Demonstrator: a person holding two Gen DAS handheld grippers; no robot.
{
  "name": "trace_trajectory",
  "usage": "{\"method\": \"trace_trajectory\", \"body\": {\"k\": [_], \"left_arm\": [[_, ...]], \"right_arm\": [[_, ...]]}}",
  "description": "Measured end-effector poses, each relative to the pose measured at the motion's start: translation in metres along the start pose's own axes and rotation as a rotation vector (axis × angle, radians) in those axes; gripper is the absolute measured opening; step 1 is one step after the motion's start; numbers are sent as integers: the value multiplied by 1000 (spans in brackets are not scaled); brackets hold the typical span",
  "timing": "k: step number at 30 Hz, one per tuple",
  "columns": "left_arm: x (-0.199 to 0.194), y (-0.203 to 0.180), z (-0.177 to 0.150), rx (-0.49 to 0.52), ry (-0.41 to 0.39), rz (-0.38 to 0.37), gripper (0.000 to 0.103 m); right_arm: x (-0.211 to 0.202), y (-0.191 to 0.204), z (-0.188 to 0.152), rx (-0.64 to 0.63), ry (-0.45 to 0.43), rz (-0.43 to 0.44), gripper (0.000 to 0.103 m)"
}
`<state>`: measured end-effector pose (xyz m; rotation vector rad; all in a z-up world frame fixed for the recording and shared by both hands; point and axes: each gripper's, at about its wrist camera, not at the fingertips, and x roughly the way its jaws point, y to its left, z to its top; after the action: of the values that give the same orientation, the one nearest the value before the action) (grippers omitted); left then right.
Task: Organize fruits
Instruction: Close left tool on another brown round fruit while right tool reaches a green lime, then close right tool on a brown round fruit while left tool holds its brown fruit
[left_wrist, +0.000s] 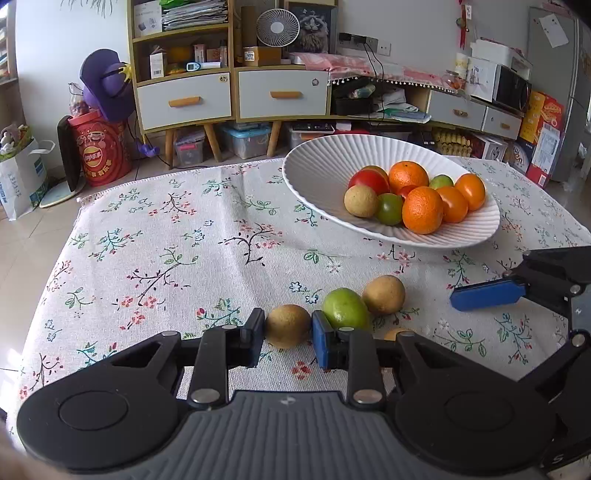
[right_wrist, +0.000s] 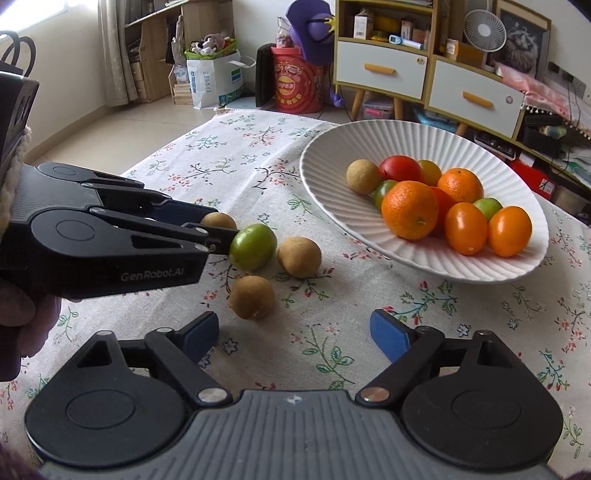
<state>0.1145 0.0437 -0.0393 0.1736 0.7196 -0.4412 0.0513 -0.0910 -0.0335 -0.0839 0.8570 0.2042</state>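
Left gripper (left_wrist: 288, 334): its two pads are clamped on a small brown fruit (left_wrist: 288, 326) low on the cloth, one pad on each flank; seen from the right wrist, that fruit peeps out behind the fingers at about 10 o'clock of the loose group.
Right gripper (right_wrist: 295, 332): jaws spread wide with nothing between the pads, hovering over the cloth; the nearest brown fruit (right_wrist: 252, 297) lies just ahead, toward 11 o'clock from the gap.
Green fruit (left_wrist: 345, 309): on the cloth, just beside the left gripper's right-hand pad, at 2 o'clock from the gripped fruit; whether it touches the pad cannot be told.
Second brown fruit (left_wrist: 384, 294): on the cloth, close at 2 o'clock from the green fruit.
White ribbed bowl (left_wrist: 321, 166): at 1 o'clock from the left gripper, well apart from the loose fruit; it holds oranges, red, orange and green tomatoes and one brown fruit.
Floral tablecloth (left_wrist: 166, 240): covers the table beneath the fruit and the bowl.
Person's hand (right_wrist: 22, 321): at 9 o'clock in the right wrist view, holding the left gripper's handle.
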Motion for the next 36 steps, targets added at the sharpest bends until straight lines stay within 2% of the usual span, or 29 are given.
{"method": "trace_trajectory", "body": {"k": [4, 6, 11, 16, 18, 20, 36], "left_arm": [[-3, 2, 0, 0, 11, 6, 19], [-5, 4, 1, -4, 14, 8, 19], [-9, 7, 0, -2, 18, 13, 19], [-13, 10, -1, 2, 21, 16, 19], [-15, 10, -1, 3, 23, 19, 19], [-16, 11, -1, 2, 24, 21, 19], [-27, 5, 7, 11, 16, 20, 19]], "right_arm": [[2, 5, 6, 4, -1, 6, 70], [3, 6, 9, 7, -1, 9, 60], [4, 11, 12, 6, 1, 12, 52], [4, 14, 13, -3, 1, 13, 37], [3, 12, 14, -1, 0, 17, 27], [1, 12, 15, -4, -7, 16, 23], [-14, 2, 21, 32, -43, 33, 23]]}}
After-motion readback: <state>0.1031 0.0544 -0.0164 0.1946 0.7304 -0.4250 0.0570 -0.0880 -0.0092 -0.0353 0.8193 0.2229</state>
